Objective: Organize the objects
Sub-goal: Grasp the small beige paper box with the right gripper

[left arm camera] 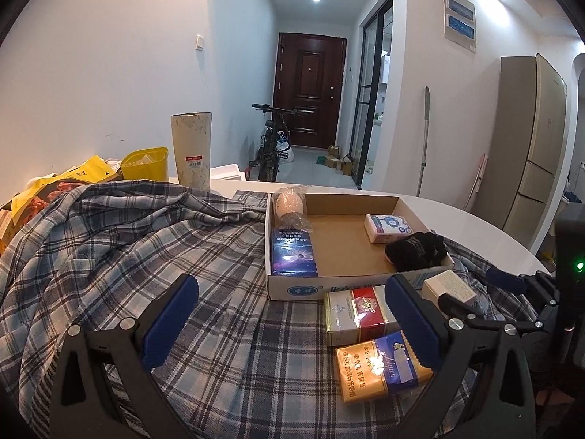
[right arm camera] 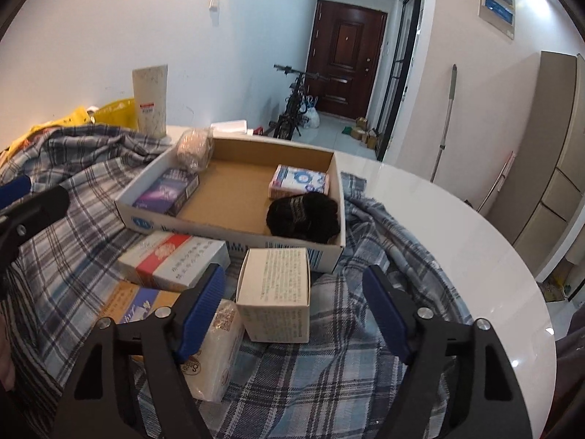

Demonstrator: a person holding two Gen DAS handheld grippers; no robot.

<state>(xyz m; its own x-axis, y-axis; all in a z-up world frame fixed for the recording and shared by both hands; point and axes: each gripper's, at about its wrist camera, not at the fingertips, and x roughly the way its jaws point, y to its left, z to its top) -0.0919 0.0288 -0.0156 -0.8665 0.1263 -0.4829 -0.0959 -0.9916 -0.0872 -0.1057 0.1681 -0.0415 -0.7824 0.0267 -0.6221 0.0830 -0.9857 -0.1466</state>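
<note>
A shallow cardboard tray (left arm camera: pixel 351 203) (right arm camera: pixel 234 239) lies on a plaid cloth (left arm camera: pixel 146 241). In it are a blue box (left arm camera: pixel 293 256) (right arm camera: pixel 166 192), a wrapped beige roll (left arm camera: pixel 289 205) (right arm camera: pixel 193 148), a tissue pack (left arm camera: pixel 387 227) (right arm camera: pixel 299 181) and a black yarn ball (left arm camera: pixel 416 250) (right arm camera: pixel 303 216). In front lie a red-and-white box (left arm camera: pixel 358 314) (right arm camera: pixel 172 259), an orange-and-blue box (left arm camera: pixel 380 366) (right arm camera: pixel 135 305), a white box (left arm camera: pixel 449 285) (right arm camera: pixel 274 292) and a white soft pack (right arm camera: pixel 215 351). My left gripper (left arm camera: pixel 292 314) is open and empty. My right gripper (right arm camera: pixel 292 309) is open, its jaws astride the white box.
A tall cream cup (left arm camera: pixel 191 148) (right arm camera: pixel 150 100), a yellow tub (left arm camera: pixel 144 164) and yellow snack bags (left arm camera: pixel 55 190) stand at the back left. The white round table (right arm camera: pixel 438 226) shows bare at the right. Beyond are a hallway with a bicycle (left arm camera: pixel 272 142), a door and a fridge (left arm camera: pixel 530 139).
</note>
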